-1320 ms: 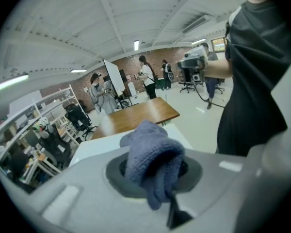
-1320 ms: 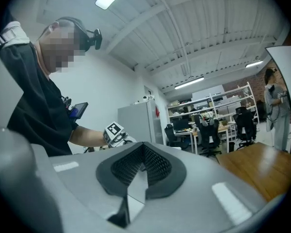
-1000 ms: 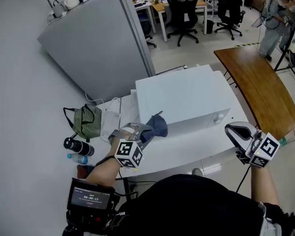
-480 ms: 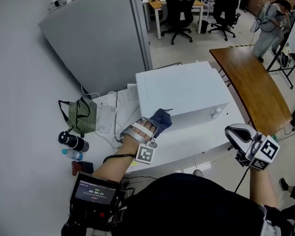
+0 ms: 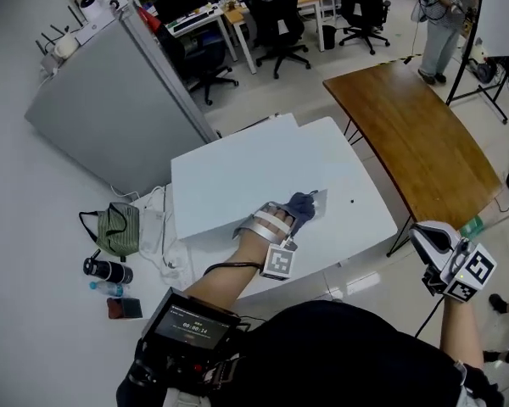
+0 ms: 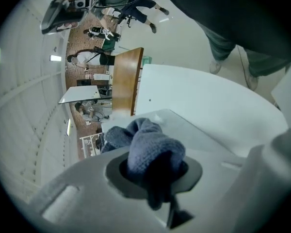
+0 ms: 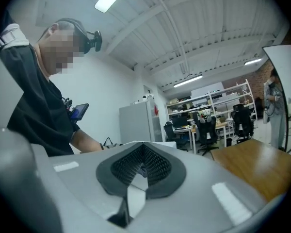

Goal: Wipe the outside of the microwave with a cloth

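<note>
The white microwave (image 5: 233,181) stands on a white table (image 5: 360,219). My left gripper (image 5: 293,219) is shut on a blue-grey cloth (image 5: 305,203) and presses it against the microwave's front right edge. In the left gripper view the bunched cloth (image 6: 148,147) fills the jaws, with the microwave's white surface (image 6: 184,130) just beyond it. My right gripper (image 5: 445,257) hangs off the table's right side, away from the microwave. Its jaws (image 7: 143,166) are shut with nothing between them.
A wooden table (image 5: 407,134) stands to the right of the white one. Behind the microwave is a grey cabinet (image 5: 110,108). A green striped bag (image 5: 117,229), a dark bottle (image 5: 106,271) and cables lie at the table's left end. Office chairs (image 5: 276,24) and a person (image 5: 437,15) are farther back.
My left gripper has carried the cloth rightward along the microwave's front edge, turning over to face downward. The right gripper has stayed shut in much the same place.
</note>
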